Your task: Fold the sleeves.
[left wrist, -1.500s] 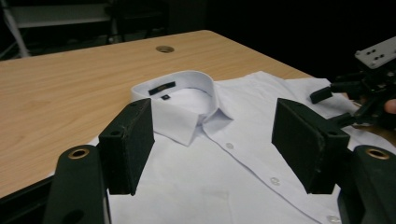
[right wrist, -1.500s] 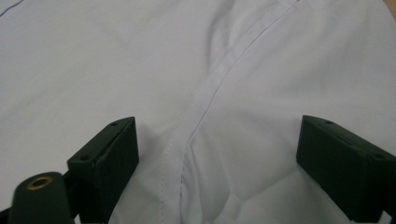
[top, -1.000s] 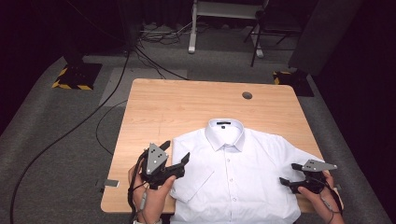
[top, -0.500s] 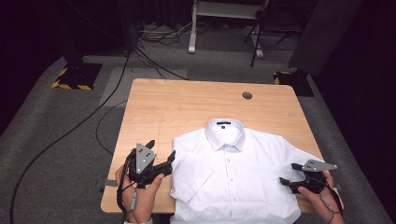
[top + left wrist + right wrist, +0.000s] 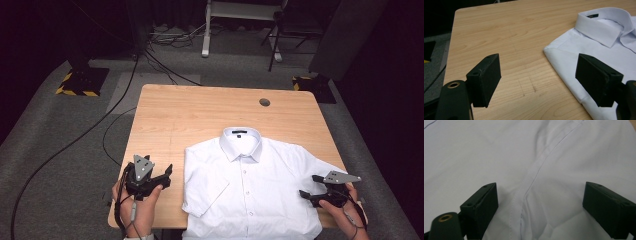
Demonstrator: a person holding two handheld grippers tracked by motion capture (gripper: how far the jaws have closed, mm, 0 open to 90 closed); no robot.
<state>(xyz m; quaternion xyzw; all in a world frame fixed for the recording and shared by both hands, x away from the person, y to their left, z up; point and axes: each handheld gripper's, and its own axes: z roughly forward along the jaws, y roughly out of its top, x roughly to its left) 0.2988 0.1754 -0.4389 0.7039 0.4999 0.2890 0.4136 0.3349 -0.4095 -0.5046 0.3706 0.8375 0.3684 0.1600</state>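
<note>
Here one white shirt [image 5: 250, 190] is lying flat, front up and buttoned, on the near right part of the wooden table [image 5: 200, 115]. Its long axis is running from the near edge away, collar pointing to the far side. The left gripper [image 5: 162, 176] is hovering beside the shirt's folded sleeve, its jaws having just been opening, wide with nothing between them. The right gripper [image 5: 309, 187] is standing wide over the cloth.

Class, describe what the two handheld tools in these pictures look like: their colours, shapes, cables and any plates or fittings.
Both are black. The left tool and the right tool each carry a grey three-cornered plate on top, and a dark cable trails from each toward the person's wrist. In the gripper views, each tool ends in two blocky, rectangular black jaws with small screw holes, and a brass-coloured ring sits at the lower left. No sleeves are visible.
</note>
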